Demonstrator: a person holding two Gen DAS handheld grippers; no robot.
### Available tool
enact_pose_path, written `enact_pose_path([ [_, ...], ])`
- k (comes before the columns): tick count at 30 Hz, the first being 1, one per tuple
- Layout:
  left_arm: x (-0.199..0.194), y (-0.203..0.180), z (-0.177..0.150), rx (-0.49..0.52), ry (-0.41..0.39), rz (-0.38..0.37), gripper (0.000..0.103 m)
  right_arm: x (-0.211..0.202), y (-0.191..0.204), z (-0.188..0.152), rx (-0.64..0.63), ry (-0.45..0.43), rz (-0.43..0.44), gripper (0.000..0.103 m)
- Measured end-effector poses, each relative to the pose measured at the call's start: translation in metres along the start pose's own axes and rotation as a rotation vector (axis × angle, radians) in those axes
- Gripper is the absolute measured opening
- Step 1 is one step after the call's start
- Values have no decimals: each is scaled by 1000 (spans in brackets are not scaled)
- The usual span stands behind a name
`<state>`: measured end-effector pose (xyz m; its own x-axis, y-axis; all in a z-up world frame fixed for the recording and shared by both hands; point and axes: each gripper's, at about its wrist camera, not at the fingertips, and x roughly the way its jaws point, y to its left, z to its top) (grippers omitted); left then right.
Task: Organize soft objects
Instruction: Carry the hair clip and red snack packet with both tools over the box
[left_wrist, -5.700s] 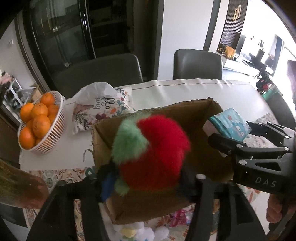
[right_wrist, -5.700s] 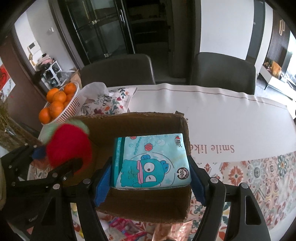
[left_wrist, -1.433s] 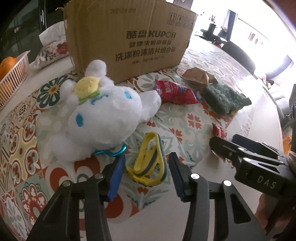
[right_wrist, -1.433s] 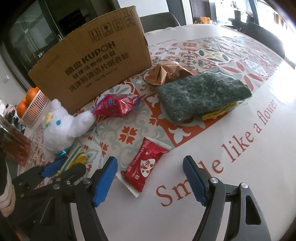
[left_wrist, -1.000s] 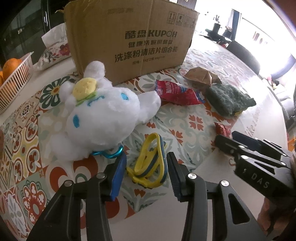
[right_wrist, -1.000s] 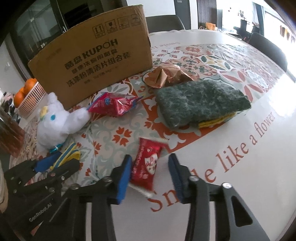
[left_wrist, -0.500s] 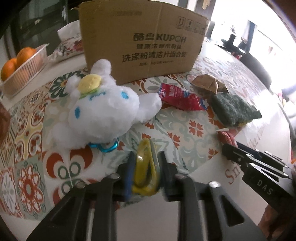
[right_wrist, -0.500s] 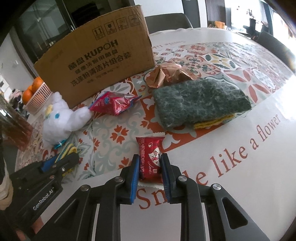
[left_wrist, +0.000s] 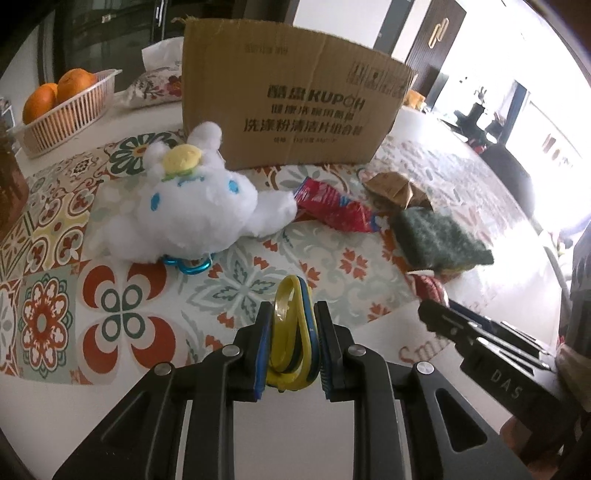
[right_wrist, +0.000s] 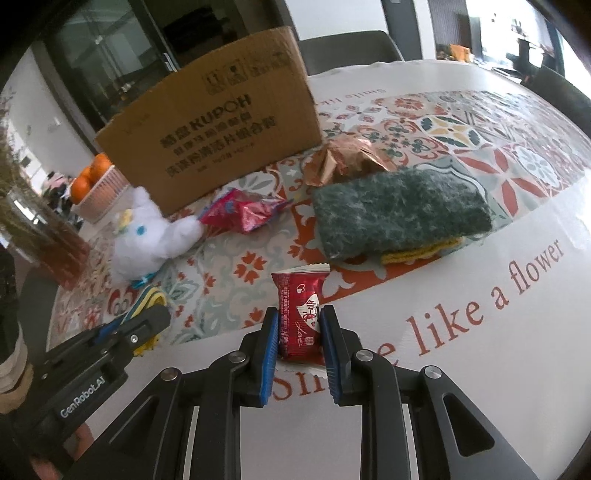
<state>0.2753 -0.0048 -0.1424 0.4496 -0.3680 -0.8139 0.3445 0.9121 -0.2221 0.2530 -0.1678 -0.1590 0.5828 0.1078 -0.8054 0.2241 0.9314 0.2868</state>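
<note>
My left gripper (left_wrist: 290, 321) is shut on a yellow and blue band (left_wrist: 291, 332), held just above the tablecloth. My right gripper (right_wrist: 298, 325) is shut on a small red snack packet (right_wrist: 301, 314). A white plush toy (left_wrist: 192, 210) with a blue clip lies ahead of the left gripper; it also shows in the right wrist view (right_wrist: 151, 232). A cardboard box (left_wrist: 291, 96) stands behind it. A green and yellow sponge (right_wrist: 399, 214) lies beyond the right gripper.
A larger red snack bag (left_wrist: 332, 210) and a crumpled brown wrapper (left_wrist: 395, 188) lie in front of the box. A basket of oranges (left_wrist: 62, 107) and a floral tissue pouch (left_wrist: 159, 81) stand at the back left. A brown glass vase (right_wrist: 48, 236) stands at the left.
Both grippers have closed on their items, the left on the band and the right on the red packet, and have risen a little with them. The plush, sponge and box have not moved.
</note>
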Motion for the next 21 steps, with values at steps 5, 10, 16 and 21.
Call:
enact_pose_path([
  [5,-16,-8,1,-11,-37,22,23,-13,3,2,-36,-4,61,24],
  [10,-36,-16,0,-36,-76,20,23,-30,8,5,-63,-29,109,24],
  [16,-58,-23,3,-44,-121,41,23,-50,14,11,-91,-67,149,24],
  [21,-72,-27,9,-50,-161,58,23,-62,18,18,-114,-96,174,24],
])
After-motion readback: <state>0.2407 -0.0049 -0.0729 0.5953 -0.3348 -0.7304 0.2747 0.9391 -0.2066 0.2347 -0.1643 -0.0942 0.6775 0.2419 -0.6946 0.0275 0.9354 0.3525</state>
